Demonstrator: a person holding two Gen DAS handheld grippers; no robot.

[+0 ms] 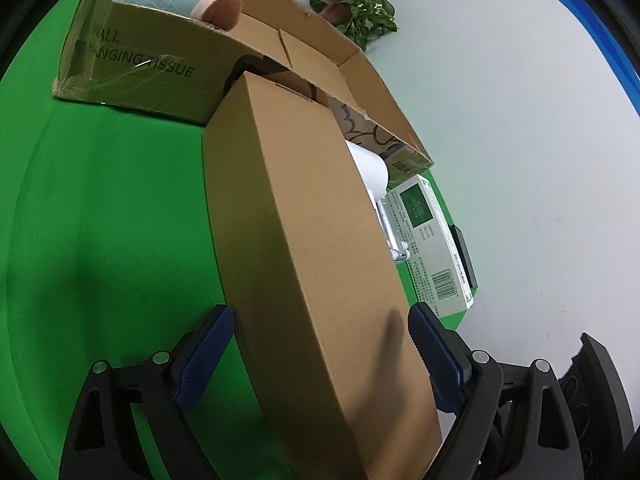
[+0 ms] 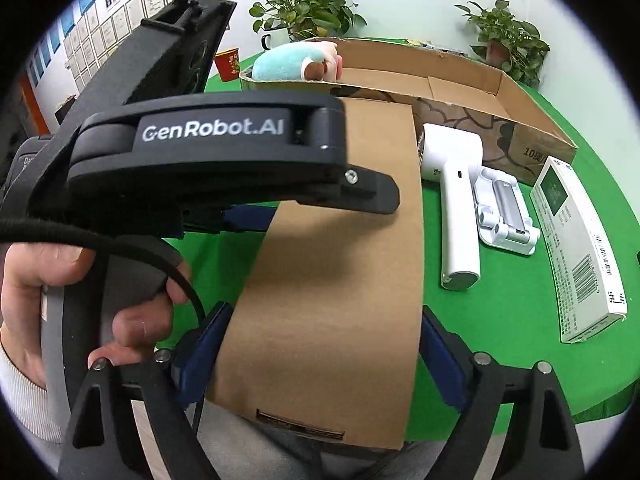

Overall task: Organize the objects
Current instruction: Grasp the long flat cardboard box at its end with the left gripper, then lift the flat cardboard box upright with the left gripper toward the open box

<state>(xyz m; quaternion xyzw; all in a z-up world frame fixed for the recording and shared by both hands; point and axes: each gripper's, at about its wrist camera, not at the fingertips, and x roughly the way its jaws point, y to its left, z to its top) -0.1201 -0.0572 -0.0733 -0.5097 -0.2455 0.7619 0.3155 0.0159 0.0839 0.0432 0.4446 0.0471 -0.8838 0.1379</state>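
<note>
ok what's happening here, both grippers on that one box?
Yes. A person has both hand-held grippers on the long brown box: the left hand-held gripper and the right hand-held gripper each straddle it, pads against its sides. The box points toward the open carton holding a plush toy. A white handheld device, a white stand and a white-green carton lie on the green table.

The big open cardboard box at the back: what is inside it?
A teal plush toy lies at one end of the big open box; the rest shows bare cardboard floor. The near corner is hidden by the long brown box in front.
</note>
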